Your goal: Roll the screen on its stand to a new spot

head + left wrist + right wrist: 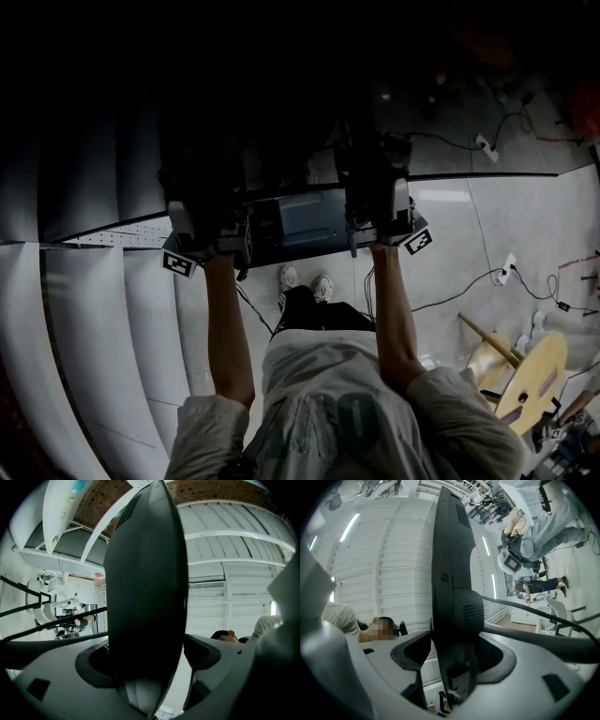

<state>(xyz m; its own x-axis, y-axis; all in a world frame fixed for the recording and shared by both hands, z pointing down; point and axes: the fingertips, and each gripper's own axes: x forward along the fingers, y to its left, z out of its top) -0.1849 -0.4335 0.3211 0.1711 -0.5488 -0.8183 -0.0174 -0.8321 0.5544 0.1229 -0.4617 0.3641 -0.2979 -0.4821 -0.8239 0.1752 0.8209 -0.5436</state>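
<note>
The dark screen (291, 225) is seen from above in the head view, with a gripper at each of its side edges. My left gripper (192, 234) holds the left edge. In the left gripper view the screen's thick black edge (145, 573) fills the gap of the left gripper (147, 648), and both pads (201, 651) touch it. My right gripper (384, 216) holds the right edge. The vented back of the screen (450, 564) sits in the right gripper (454, 644), its pads (412, 651) closed against it. The stand is hidden below the screen.
A white ribbed wall (94, 309) runs along the left. Cables (469, 281) and a power strip (506, 267) lie on the light floor to the right, near a round wooden piece (534, 375). The person's shoes (305, 281) stand just behind the screen. Other people (529, 541) are farther off.
</note>
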